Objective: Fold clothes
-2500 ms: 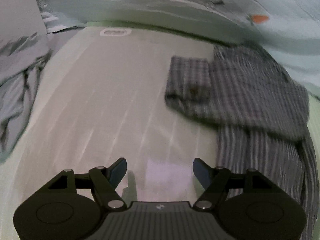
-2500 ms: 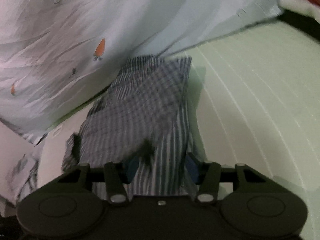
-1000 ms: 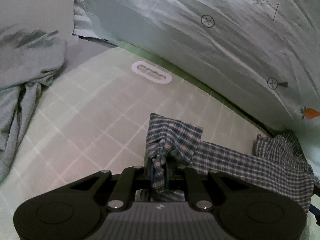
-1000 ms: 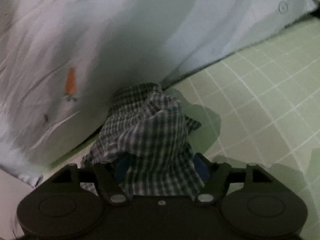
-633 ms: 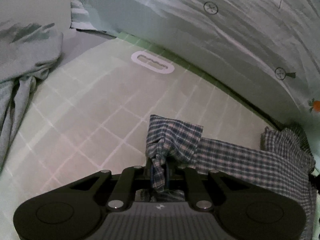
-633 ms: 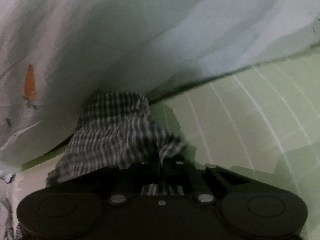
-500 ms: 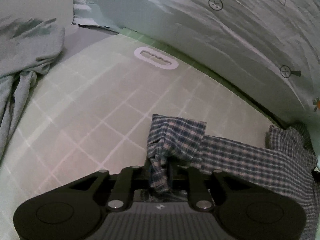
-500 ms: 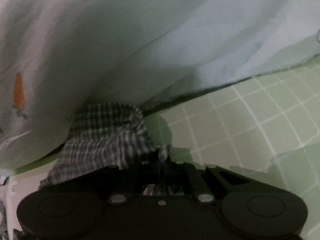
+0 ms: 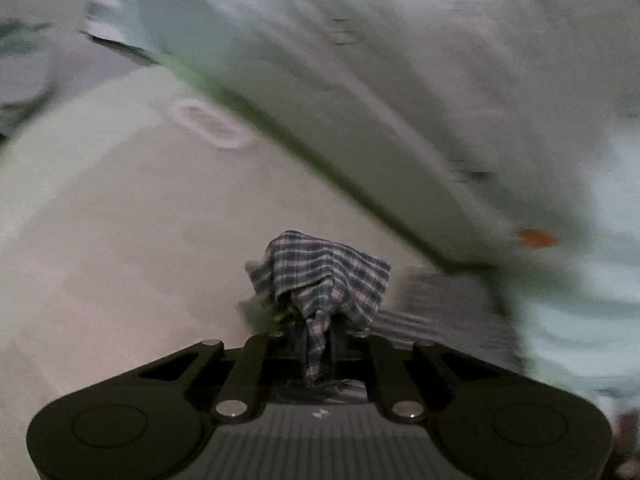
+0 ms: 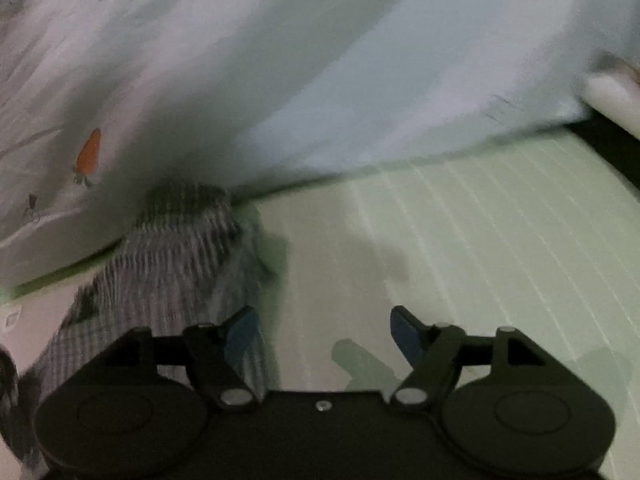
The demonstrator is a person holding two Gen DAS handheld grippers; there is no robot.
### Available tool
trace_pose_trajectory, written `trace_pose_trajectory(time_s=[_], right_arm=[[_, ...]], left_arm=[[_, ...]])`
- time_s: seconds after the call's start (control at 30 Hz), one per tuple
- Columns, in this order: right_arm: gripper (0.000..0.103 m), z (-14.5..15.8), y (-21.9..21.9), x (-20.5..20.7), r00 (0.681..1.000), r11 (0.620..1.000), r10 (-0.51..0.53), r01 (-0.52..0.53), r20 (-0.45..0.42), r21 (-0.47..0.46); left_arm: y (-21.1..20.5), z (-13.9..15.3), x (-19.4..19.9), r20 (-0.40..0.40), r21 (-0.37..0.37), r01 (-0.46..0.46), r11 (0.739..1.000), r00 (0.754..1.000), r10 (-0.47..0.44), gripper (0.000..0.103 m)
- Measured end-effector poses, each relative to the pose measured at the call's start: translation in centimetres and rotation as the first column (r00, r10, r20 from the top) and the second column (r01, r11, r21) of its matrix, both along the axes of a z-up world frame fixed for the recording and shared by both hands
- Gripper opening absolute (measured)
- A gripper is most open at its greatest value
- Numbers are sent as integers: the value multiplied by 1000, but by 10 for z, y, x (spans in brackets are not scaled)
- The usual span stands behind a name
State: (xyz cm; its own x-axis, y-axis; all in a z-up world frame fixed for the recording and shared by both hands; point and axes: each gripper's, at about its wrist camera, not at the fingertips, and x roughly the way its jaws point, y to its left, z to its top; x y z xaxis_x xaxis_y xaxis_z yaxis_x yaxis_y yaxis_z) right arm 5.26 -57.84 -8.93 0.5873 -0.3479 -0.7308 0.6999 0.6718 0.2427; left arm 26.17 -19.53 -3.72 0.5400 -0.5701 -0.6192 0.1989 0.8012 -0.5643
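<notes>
Change: right gripper (image 10: 320, 330), clamped on the shirt (image 9: 326, 280) half a second ago, is now standing wide with nothing between its blue pads (image 10: 406, 330); both views are blurring with motion.
Left gripper (image 9: 318, 346): pinching a bunched shirt corner, cloth draping over the fingertips.
Shirt location: stretching across the mat (image 10: 480, 240), far end lying against the sheet (image 10: 320, 60), just left of the right gripper.
Progress: one fold looks underway, judging by one end dropped and one end held; shirt is lying rumpled, not yet a flat stack.
Materials: thin blue-white plaid weave, limp; pale green gridded mat, smooth; wrinkled sheet with carrot print (image 10: 89, 156).
</notes>
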Motion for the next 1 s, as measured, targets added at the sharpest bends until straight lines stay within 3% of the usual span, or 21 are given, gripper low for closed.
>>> trace_pose_trajectory(time_s=[0.07, 0.17, 0.23, 0.27, 0.33, 0.4, 0.43, 0.47, 0.57, 0.67, 0.83, 1.0], right_arm=[[74, -3, 9, -35, 998, 997, -67, 67, -3, 31], [74, -12, 21, -77, 990, 986, -143, 143, -14, 81], [74, -16, 27, -100, 985, 979, -173, 175, -25, 102], [75, -17, 30, -108, 982, 977, -184, 187, -32, 101], [80, -15, 34, -118, 979, 975, -201, 202, -21, 97], [87, -11, 38, -119, 981, 978, -193, 193, -5, 76], [91, -8, 41, -116, 985, 983, -175, 175, 0, 55], [103, -4, 46, -113, 988, 988, -152, 152, 8, 20], [103, 3, 63, -93, 999, 996, -48, 49, 12, -74], [103, 5, 75, -64, 998, 994, 55, -53, 22, -95], [103, 14, 100, -20, 968, 971, 227, -216, 110, -102], [103, 9, 122, 13, 924, 934, 355, -358, 139, -6]], left_arm=[[-15, 11, -14, 7, -87, 71, 994, 997, -71, 10], [-44, 25, -43, 8, -203, 207, 957, 978, -210, 10], [-67, 26, -59, -7, -209, 303, 930, 950, -311, 16], [-82, 25, -69, -20, -155, 352, 923, 933, -360, 21], [-105, 20, -84, -53, 0, 410, 912, 911, -409, 69], [-118, 13, -95, -70, 157, 415, 896, 910, -409, 84], [-120, 11, -100, -66, 212, 409, 888, 912, -404, 84], [-117, 9, -103, -62, 246, 402, 882, 915, -399, 84], [-101, 5, -99, -68, 283, 349, 893, 936, -344, 89], [-80, 0, -93, -82, 302, 283, 910, 959, -271, 90], [-54, -9, -88, -111, 335, 214, 918, 976, -187, 90], [-44, -13, -89, -119, 339, 202, 919, 978, -171, 90]])
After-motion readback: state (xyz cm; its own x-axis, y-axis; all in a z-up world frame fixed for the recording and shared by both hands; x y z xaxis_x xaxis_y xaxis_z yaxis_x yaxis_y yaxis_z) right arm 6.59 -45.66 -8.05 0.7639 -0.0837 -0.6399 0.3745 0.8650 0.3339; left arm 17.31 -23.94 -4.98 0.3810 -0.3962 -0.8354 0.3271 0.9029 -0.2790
